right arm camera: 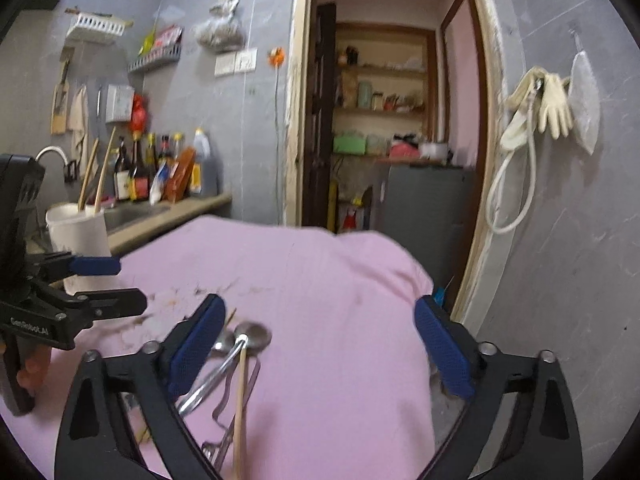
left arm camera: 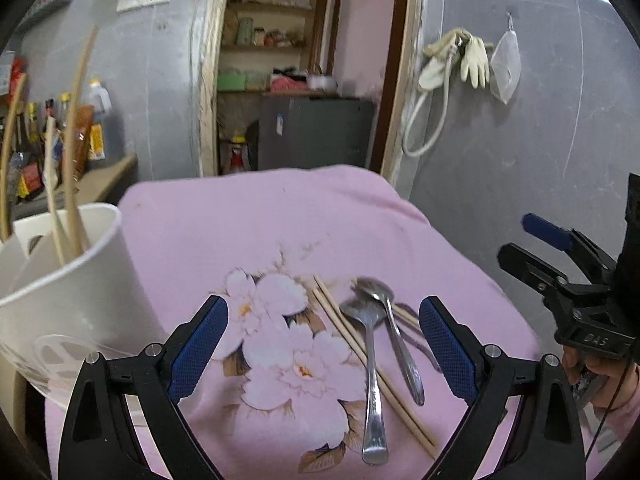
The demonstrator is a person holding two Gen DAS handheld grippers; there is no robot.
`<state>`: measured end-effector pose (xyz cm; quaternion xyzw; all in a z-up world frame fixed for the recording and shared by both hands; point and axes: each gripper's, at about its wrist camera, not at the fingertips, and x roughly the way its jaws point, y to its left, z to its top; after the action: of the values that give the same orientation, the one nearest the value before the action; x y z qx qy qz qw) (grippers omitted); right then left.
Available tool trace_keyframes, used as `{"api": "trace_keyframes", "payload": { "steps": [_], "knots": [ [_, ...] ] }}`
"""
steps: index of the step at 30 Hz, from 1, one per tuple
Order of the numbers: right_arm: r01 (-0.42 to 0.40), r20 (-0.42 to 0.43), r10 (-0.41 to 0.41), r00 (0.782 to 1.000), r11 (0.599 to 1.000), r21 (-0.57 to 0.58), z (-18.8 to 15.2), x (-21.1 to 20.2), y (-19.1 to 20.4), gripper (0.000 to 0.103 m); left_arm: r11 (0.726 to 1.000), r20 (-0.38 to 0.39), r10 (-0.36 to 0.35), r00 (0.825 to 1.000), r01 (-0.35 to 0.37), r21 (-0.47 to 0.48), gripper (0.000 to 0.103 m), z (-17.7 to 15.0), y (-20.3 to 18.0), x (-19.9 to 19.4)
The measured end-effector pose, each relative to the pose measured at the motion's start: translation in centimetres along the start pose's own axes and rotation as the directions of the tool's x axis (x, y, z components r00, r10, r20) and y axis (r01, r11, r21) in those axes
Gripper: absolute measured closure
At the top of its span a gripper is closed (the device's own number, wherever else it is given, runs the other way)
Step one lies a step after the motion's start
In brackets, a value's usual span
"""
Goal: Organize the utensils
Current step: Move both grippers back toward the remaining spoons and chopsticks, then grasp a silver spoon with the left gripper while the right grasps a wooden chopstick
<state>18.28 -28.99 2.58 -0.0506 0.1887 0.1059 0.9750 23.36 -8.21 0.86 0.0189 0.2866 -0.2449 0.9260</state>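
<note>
A: Spoons [left arm camera: 376, 344] and chopsticks [left arm camera: 360, 356] are lying loose in a pile on the pink floral cloth [left arm camera: 260, 220], toward the desk's near right side. White holder [left arm camera: 68, 292] at the left edge already has a few chopsticks in it.

B: So mid-sort, I'd guess?

A: Yep. Left gripper [left arm camera: 323, 344] and right gripper [right arm camera: 316, 352] both have their fingers spread wide, holding nothing. Next up is probably pinching one spoon handle without dragging the rest.

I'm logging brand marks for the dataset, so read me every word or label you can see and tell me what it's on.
"GenRobot.AI": on the left claw body, faint.
"DAS": on the right claw body.
Bottle labels on the counter: too blurred to read.
Stamp on a spoon handle: too small to read.
</note>
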Motion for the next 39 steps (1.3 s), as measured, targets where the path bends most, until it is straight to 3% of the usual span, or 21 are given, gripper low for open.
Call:
{"api": "trace_keyframes", "payload": {
  "steps": [3,5,11,16,25,32,36,39],
  "knots": [
    [-0.029,-0.041,0.028,0.999,1.000,-0.011,-0.1,0.4,0.3,0.028,1.000,-0.046,-0.024,0.999,0.025,0.016,0.029,0.0,-0.1,0.7],
    [-0.046,-0.067,0.044,0.997,0.998,-0.033,-0.1,0.8,0.7,0.042,0.999,-0.073,-0.038,0.997,0.040,0.022,0.043,0.1,-0.2,1.2],
    [-0.108,-0.168,0.092,0.982,0.990,-0.092,-0.8,2.0,2.1,0.073,0.995,-0.166,-0.090,0.982,0.097,0.035,0.067,-0.1,-0.7,2.8],
    [-0.151,-0.251,0.116,0.961,0.981,-0.125,-1.3,3.2,3.0,0.087,0.989,-0.236,-0.123,0.964,0.137,0.045,0.079,-0.4,-1.1,4.2],
    [-0.208,-0.353,0.148,0.924,0.968,-0.139,-2.2,4.9,3.8,0.093,0.988,-0.322,-0.139,0.937,0.152,0.015,0.093,-0.6,-0.6,6.0],
    [-0.231,-0.420,0.159,0.894,0.965,-0.127,-2.7,6.1,4.0,0.095,0.987,-0.381,-0.149,0.913,0.159,-0.006,0.093,-0.4,-0.7,7.3],
    [-0.229,-0.430,0.145,0.891,0.962,-0.151,-2.7,6.3,4.4,0.095,0.988,-0.394,-0.144,0.908,0.153,-0.010,0.093,-0.3,-0.7,7.4],
    [-0.216,-0.459,0.121,0.880,0.963,-0.161,-2.8,6.9,4.5,0.096,0.988,-0.394,-0.149,0.907,0.149,-0.030,0.099,-0.1,-0.6,7.3]
  ]
}}
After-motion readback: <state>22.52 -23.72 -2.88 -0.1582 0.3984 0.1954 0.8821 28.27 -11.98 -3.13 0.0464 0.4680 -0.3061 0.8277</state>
